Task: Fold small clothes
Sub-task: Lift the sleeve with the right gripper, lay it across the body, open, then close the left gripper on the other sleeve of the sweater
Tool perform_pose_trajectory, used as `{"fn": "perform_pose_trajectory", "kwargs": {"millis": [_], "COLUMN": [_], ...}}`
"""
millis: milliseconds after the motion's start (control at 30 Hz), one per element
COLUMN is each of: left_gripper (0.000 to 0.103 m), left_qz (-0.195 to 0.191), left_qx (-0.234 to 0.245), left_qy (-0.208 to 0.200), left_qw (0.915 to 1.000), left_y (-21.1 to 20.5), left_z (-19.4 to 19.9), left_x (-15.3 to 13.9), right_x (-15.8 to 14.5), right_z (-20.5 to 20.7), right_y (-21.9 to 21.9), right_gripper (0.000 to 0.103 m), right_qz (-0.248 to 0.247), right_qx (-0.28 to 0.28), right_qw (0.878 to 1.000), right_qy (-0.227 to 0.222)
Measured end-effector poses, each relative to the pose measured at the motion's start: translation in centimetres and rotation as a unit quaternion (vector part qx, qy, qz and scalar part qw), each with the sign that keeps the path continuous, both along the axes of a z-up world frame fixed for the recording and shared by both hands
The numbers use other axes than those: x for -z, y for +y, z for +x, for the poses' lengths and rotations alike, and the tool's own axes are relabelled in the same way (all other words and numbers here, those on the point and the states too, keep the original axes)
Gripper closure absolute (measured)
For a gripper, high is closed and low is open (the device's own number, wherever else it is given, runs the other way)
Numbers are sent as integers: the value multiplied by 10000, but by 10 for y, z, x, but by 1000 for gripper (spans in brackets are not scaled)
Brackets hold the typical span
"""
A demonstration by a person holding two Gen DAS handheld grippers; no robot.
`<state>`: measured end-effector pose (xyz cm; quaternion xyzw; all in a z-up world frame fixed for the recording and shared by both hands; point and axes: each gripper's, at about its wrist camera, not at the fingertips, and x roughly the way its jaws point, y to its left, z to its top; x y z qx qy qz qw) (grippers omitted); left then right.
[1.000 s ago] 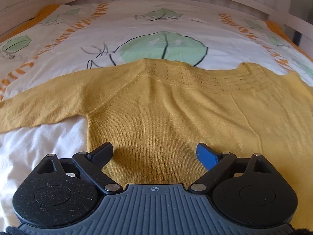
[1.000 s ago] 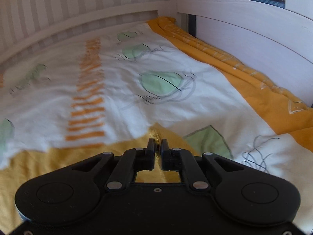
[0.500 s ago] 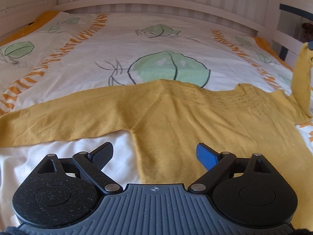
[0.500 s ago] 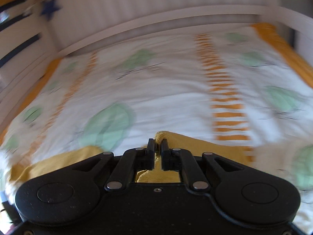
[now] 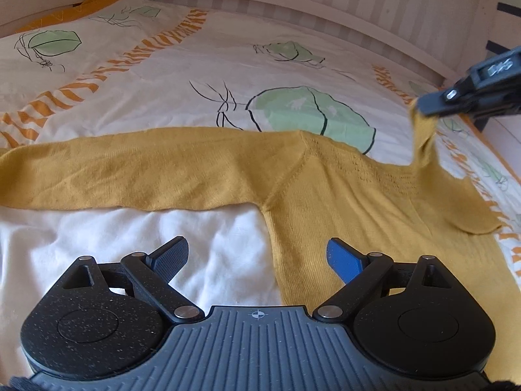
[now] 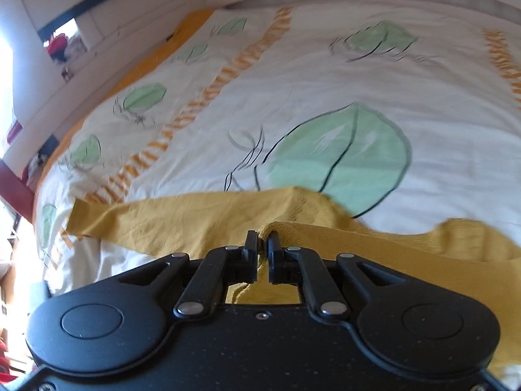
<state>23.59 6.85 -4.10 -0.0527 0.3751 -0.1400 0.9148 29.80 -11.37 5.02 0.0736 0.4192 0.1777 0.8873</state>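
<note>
A small mustard-yellow knit sweater [image 5: 342, 195] lies flat on the bed, its left sleeve [image 5: 114, 172] stretched out to the left. My left gripper [image 5: 257, 254] is open and empty, low over the sweater's left side edge. My right gripper [image 6: 262, 244] is shut on the cuff of the right sleeve [image 6: 374, 238] and holds it lifted over the sweater's body; it also shows in the left wrist view [image 5: 429, 104] at the upper right, with the sleeve [image 5: 426, 143] hanging from it.
The bed has a white duvet [image 5: 195, 91] printed with green leaves and orange stripes. A white wooden bed rail [image 5: 293, 3] runs along the far side. A plain white sheet [image 5: 130, 234] lies under the left gripper. Room clutter [image 6: 62, 45] shows past the bed's left edge.
My right gripper has carried the right sleeve up and leftward over the sweater's body. My left gripper has shifted left, from over the sweater's middle to its left side edge, still open.
</note>
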Motion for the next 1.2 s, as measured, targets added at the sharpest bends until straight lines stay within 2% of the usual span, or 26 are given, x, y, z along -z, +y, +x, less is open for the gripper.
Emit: {"fn": "perform_pose_trajectory", "kwargs": {"millis": [167,233,333,400,533,700,733,800,933,1033,1200], "left_gripper": [10,10,10,10,11,13,15,28,30,39,54], "left_qz": [-5,4,-8,-7,-73,-36,-1,96,288,314,76], "left_qx": [-9,21,56,42,42,147,203,372,656,852,902], "left_qy": [32,56,91,108,130,81,79,89,98,170,547], "left_qw": [10000,10000,9999,9999,9999,9999,9998,9992,9974,9957,9944], "left_y": [0,-1,-1,-1,-2,-13,-18,-29,-55,-77,-103], "left_z": [2,2,3,4,3,1,1,2,6,15,41], "left_x": [3,6,8,9,9,0,-2,-6,-14,-17,-8], "right_x": [33,42,49,51,58,74,78,86,100,111,124], "right_z": [7,5,-4,-16,-52,-111,-122,-140,-164,-174,-181], "right_y": [16,14,4,-7,-38,-74,-80,-92,-112,-121,-117], "right_gripper": [91,80,77,60,56,46,44,42,41,36,6], "right_qz": [-19,131,290,283,209,-287,-378,-541,-797,-864,-972], "right_qx": [-31,62,358,600,1141,1754,1847,1971,2142,2191,1945], "right_qw": [10000,9998,9983,9961,9900,9791,9773,9744,9700,9683,9712], "right_qy": [3,-101,-358,-578,-805,-988,-964,-931,-828,-832,-971]}}
